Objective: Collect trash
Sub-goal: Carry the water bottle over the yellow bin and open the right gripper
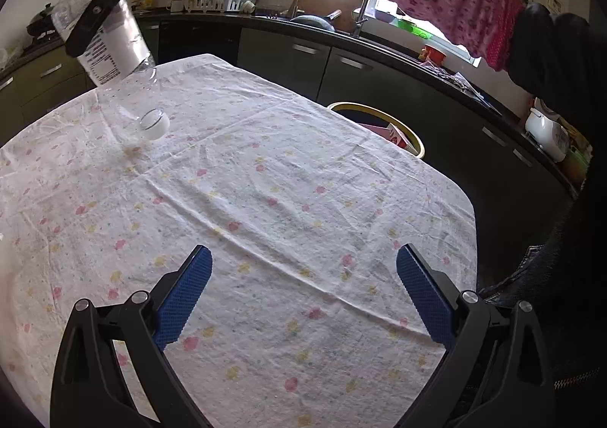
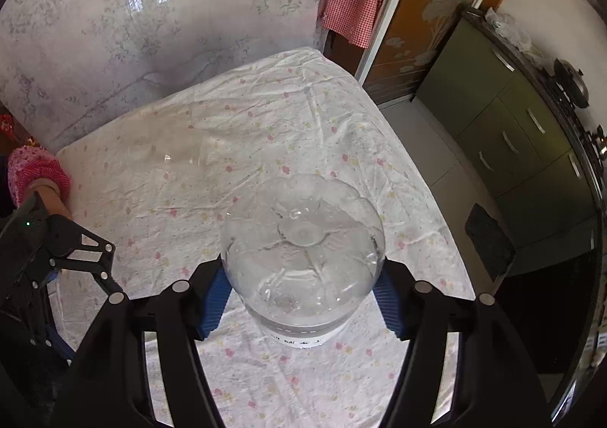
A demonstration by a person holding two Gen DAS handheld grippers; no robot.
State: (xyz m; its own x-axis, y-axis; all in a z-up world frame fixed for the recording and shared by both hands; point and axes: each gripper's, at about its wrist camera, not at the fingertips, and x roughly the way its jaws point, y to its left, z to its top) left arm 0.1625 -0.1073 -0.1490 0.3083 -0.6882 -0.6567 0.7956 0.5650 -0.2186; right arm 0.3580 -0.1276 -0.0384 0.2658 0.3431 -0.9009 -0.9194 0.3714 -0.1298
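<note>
The right claw (image 2: 303,299) is closed on the clear plastic bottle (image 2: 303,246), held above the table (image 1: 265,200), cap downward; the left claw (image 1: 303,295) stands wide open and empty; the bottle is not yet in the yellow bin (image 1: 413,140), which stands just beyond the table's far edge; the way across looks free.
</note>
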